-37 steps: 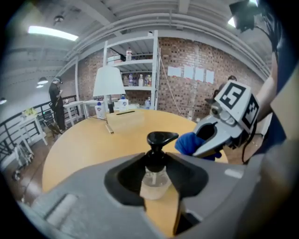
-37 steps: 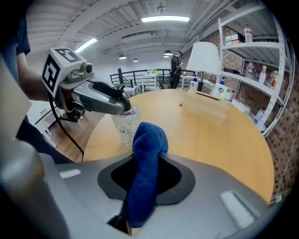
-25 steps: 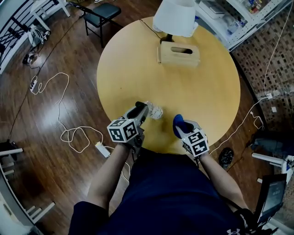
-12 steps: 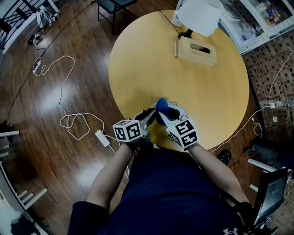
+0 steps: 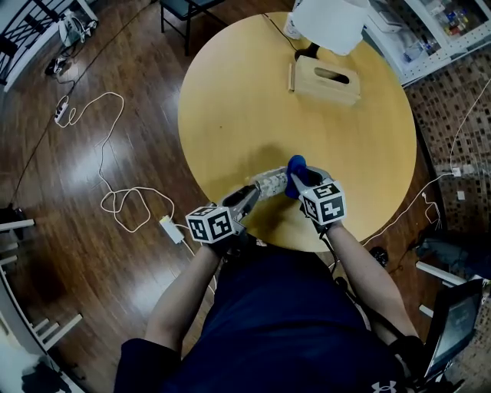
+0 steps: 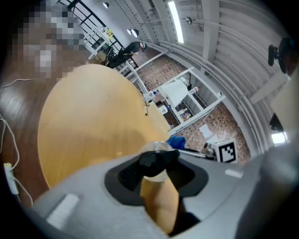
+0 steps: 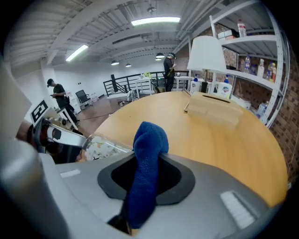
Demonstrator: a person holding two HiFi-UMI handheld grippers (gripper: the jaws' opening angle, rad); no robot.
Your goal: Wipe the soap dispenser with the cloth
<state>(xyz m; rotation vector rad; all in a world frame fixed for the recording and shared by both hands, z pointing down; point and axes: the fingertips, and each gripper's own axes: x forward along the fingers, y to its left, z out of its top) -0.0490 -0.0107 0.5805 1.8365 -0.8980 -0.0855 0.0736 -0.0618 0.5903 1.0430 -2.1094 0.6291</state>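
In the head view my left gripper (image 5: 253,192) is shut on the soap dispenser (image 5: 272,183), a clear bottle with a patterned label. It is held nearly level over the near edge of the round wooden table (image 5: 230,92). My right gripper (image 5: 301,178) is shut on a blue cloth (image 5: 295,166), which rests against the dispenser's far end. In the left gripper view the dispenser (image 6: 159,161) fills the jaws, with the cloth (image 6: 176,141) beyond it. The right gripper view shows the cloth (image 7: 147,158) sticking up from the jaws, beside the dispenser (image 7: 100,147).
A wooden tissue box (image 5: 326,80) and a white-shaded lamp (image 5: 330,23) stand at the table's far side. White cables (image 5: 115,199) and a power strip (image 5: 170,230) lie on the wood floor to the left. Shelving (image 5: 430,31) stands at the upper right.
The right gripper, with the cloth, came in from the right to the dispenser, passed over its near part, and now sits at its far end. The left gripper sank a little and rolled.
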